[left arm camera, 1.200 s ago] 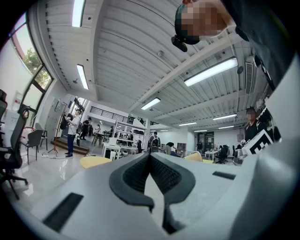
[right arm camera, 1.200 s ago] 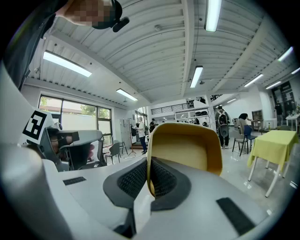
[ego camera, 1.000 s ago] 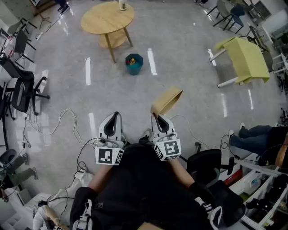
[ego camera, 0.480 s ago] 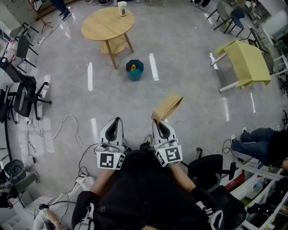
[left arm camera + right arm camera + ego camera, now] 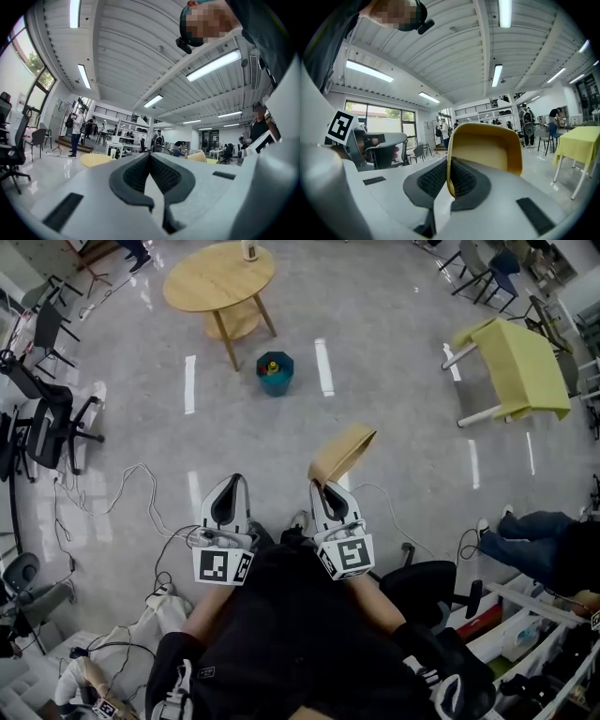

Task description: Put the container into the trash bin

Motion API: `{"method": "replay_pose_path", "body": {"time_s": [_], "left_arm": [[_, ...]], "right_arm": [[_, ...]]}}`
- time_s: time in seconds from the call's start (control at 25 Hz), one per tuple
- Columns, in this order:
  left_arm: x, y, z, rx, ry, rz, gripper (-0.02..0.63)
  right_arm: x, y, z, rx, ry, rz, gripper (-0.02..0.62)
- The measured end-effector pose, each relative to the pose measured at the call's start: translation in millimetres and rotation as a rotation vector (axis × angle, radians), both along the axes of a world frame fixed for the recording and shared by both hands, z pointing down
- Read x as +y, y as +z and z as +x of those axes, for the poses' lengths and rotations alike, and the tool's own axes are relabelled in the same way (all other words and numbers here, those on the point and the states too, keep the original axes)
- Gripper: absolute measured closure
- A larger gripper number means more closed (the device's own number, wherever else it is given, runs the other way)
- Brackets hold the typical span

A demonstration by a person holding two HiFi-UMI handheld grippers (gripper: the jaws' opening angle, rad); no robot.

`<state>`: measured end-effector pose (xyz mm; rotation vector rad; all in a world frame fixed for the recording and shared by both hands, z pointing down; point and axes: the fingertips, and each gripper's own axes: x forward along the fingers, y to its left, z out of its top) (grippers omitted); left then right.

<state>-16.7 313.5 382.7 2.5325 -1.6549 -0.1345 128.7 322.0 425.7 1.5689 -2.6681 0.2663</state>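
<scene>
Grey polished floor (image 5: 394,352) fills the head view, with black office chairs (image 5: 49,432) along its left edge and loose cables (image 5: 122,493) trailing beside them. Toward the far edge stands a round wooden table (image 5: 217,282) with a white cup (image 5: 251,249) at its far rim. Just beside the table's legs, on the floor, sits the teal trash bin (image 5: 276,373); small yellow and red items lie inside it, too small to name.

Nearer the person, the left gripper (image 5: 234,482) points level over the floor, its fingers (image 5: 136,174) brought together with nothing between them. Just to its right, the right gripper (image 5: 323,486) has its fingers (image 5: 461,178) clamped on one rim of the container (image 5: 343,453), which juts out ahead of it above the floor, well apart from the bin. The container is a shallow tan-yellow tray with rounded corners and a raised wall; its hollow (image 5: 485,152) faces the right gripper view and is empty.

Near the right edge of the floor stands a yellow-green table (image 5: 521,367).
</scene>
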Motion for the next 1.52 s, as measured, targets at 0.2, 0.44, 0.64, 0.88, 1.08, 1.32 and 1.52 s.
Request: {"method": "replay_pose_path", "body": {"time_s": [0.2, 0.44, 0.64, 0.88, 1.08, 1.32, 1.52], "left_arm": [[-0.1, 3.5, 18.4, -0.019, -0.021, -0.010, 0.597], [-12.8, 12.0, 23.4, -0.027, -0.031, -0.028, 0.597], [-45.7, 23.7, 20.8, -0.020, -0.024, -0.037, 0.597], [-108.4, 22.6, 10.0, -0.010, -0.007, -0.028, 0.597], [-173.7, 16.3, -9.1, -0.005, 0.020, -0.022, 0.597], [-252.6, 12.5, -48.2, 0.005, 0.052, -0.031, 0.597], [-320.4, 12.3, -81.7, 0.010, 0.098, -0.038, 0.597]], "right_arm": [[-10.4, 5.0, 20.3, 0.010, -0.027, -0.001, 0.560], [-24.2, 12.8, 25.5, -0.001, -0.020, -0.014, 0.560], [-53.9, 22.3, 22.6, 0.005, -0.015, -0.020, 0.560], [-108.2, 21.2, 10.7, 0.019, -0.005, -0.016, 0.560], [-168.2, 16.3, -8.8, 0.038, 0.009, -0.012, 0.560], [-242.6, 11.6, -42.6, 0.058, 0.043, -0.024, 0.560], [-304.8, 11.0, -74.6, 0.058, 0.087, -0.045, 0.560]]}}
